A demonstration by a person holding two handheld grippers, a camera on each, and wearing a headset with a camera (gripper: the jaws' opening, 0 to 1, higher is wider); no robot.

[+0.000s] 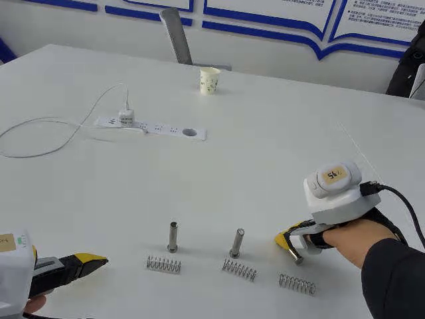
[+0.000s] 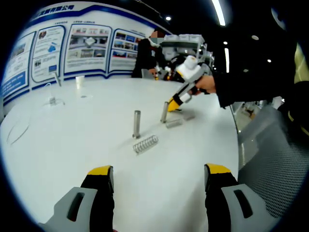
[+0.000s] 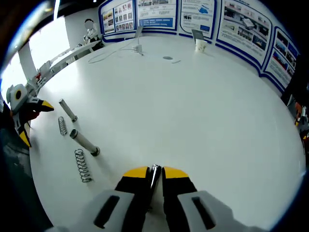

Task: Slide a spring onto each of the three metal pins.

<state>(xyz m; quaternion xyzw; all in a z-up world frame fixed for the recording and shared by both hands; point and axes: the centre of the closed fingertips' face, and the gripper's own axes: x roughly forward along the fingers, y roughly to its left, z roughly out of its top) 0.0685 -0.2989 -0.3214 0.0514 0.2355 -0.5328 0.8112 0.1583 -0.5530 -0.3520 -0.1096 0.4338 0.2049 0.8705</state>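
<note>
Two metal pins (image 1: 172, 236) (image 1: 237, 242) stand upright on the white table (image 1: 265, 153). In front of them lie three springs (image 1: 163, 264) (image 1: 239, 269) (image 1: 297, 284). My right gripper (image 1: 287, 240) is shut on a third pin (image 1: 297, 256), tilted just above the right-hand spring; that pin (image 3: 153, 183) shows between its yellow tips (image 3: 154, 170). My left gripper (image 1: 86, 260) hovers open at the lower left, apart from everything. From the left gripper (image 2: 158, 171), the nearest pin (image 2: 137, 124) and spring (image 2: 145, 143) lie ahead.
A paper cup (image 1: 210, 80) stands far back. A white power strip (image 1: 149, 126) with a plugged adapter and looping cable (image 1: 40, 133) lies on the left half. A chair back (image 1: 176, 33) rises behind the table. People stand in the distance (image 2: 145, 55).
</note>
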